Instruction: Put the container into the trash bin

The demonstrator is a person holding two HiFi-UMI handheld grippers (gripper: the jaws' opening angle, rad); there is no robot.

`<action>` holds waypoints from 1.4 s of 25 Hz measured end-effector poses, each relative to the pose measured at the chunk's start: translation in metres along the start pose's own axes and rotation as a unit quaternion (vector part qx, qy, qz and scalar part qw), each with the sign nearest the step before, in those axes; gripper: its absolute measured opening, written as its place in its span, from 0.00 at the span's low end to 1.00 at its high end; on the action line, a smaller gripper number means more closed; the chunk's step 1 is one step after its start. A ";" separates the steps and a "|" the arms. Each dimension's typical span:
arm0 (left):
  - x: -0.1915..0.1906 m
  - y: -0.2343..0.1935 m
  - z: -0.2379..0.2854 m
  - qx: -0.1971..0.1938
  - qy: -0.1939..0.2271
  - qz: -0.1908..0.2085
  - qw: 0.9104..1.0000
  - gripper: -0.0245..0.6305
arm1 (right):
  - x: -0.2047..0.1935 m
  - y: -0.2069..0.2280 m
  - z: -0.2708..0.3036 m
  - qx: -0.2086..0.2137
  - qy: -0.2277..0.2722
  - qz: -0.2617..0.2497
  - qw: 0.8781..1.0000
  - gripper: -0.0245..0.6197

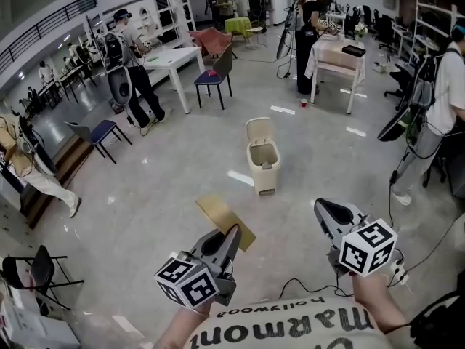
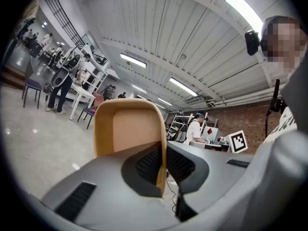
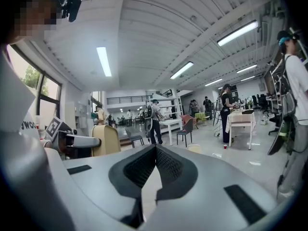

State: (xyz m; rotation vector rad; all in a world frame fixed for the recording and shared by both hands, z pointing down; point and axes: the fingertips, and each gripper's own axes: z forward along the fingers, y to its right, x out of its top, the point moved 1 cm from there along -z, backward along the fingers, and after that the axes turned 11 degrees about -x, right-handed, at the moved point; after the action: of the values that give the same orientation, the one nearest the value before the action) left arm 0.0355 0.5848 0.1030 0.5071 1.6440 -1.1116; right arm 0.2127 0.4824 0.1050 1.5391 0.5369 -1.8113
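Tan and shallow, the container is up in the air in the left gripper, well short of the trash bin. In the left gripper view the 2 jaws are clenched on 1 side wall of the container, with the thin rim pinched between the black ribbed pads. The open side faces the camera.

The cream bin stands on the grey floor ahead of both grippers. Its lid is tipped up and back, and the inside is open.

The right gripper is level with the left and apart from it. In the right gripper view its jaws are closed tip to tip with nothing between them. That view also shows the container off to the left.

Farther back are a white table, a dark chair and several people standing about.
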 end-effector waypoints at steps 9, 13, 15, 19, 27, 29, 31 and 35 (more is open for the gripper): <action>-0.001 -0.012 -0.012 0.006 0.006 -0.004 1.000 0.08 | -0.010 -0.005 -0.001 -0.025 -0.027 -0.004 0.999 0.04; -0.009 -0.017 -0.014 0.010 0.000 -0.016 1.000 0.08 | -0.019 -0.009 0.004 -0.020 -0.043 0.007 0.999 0.04; -0.015 -0.020 -0.013 0.011 -0.004 -0.027 1.000 0.08 | -0.026 -0.010 0.008 -0.018 -0.053 0.002 0.998 0.04; -0.022 -0.026 -0.010 0.016 -0.008 -0.034 0.999 0.08 | -0.035 -0.009 0.021 -0.007 -0.064 0.002 0.998 0.04; -0.020 -0.057 0.009 0.033 -0.023 -0.029 0.999 0.08 | -0.033 0.000 0.067 0.014 -0.071 0.001 0.997 0.04; -0.022 -0.064 0.020 0.034 -0.021 -0.037 0.998 0.08 | -0.040 0.011 0.072 0.010 -0.084 0.000 0.996 0.04; -0.025 -0.068 0.032 0.034 -0.026 -0.045 0.998 0.08 | -0.041 0.026 0.075 0.005 -0.091 0.001 0.996 0.04; -0.027 -0.075 0.057 0.039 -0.034 -0.057 0.997 0.08 | -0.034 0.059 0.087 -0.006 -0.094 0.012 0.995 0.04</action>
State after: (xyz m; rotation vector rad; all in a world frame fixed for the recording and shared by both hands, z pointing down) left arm 0.0172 0.5047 0.1573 0.4248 1.5905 -1.2687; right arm 0.1978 0.3901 0.1630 1.3432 0.4350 -1.9064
